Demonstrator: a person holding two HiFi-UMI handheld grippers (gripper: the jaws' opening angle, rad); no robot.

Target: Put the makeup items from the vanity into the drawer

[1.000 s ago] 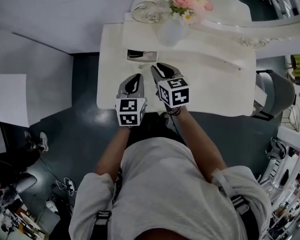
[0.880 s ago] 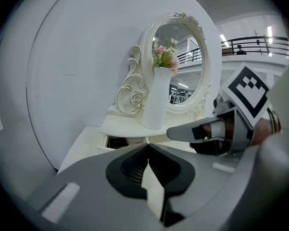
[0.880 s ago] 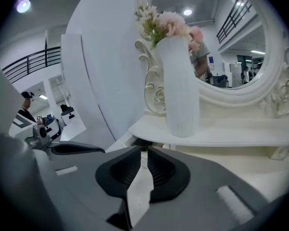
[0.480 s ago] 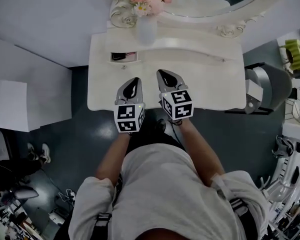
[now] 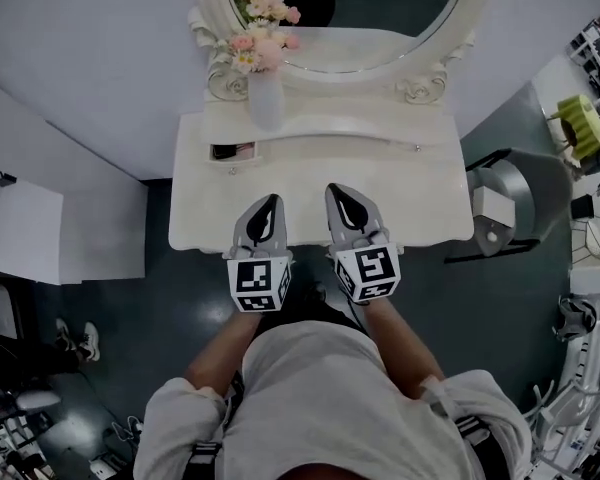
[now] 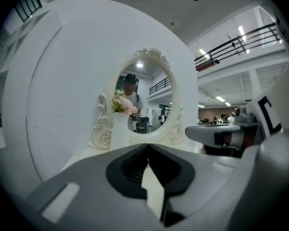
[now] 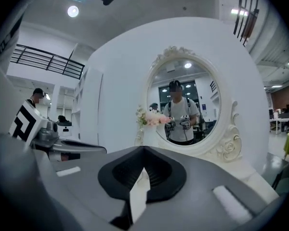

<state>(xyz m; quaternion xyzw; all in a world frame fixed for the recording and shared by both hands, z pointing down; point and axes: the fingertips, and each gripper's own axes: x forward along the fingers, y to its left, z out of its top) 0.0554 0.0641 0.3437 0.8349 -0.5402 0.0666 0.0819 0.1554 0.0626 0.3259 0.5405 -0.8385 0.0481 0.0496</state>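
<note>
Presently, left gripper point(image 5: 264, 211) and right gripper point(image 5: 346, 200) are held fully closed, nothing gripped, over the vanity point(image 5: 420, 208) front. A makeup item point(image 5: 223, 151) is seen in the open drawer point(image 5: 237, 160), rear left.

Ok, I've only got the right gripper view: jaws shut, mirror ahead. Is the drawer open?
Observer: Yes. In the head view the small drawer at the vanity's left end, just in front of the vase, stands open and is not empty.
Operator: And the left gripper's jaws?
Observer: The left gripper is shut, with nothing between its jaws.
Operator: Where do the two grippers sit?
Observer: Side by side over the vanity's front edge, with the right gripper apart from the left and neither near the drawer.
</note>
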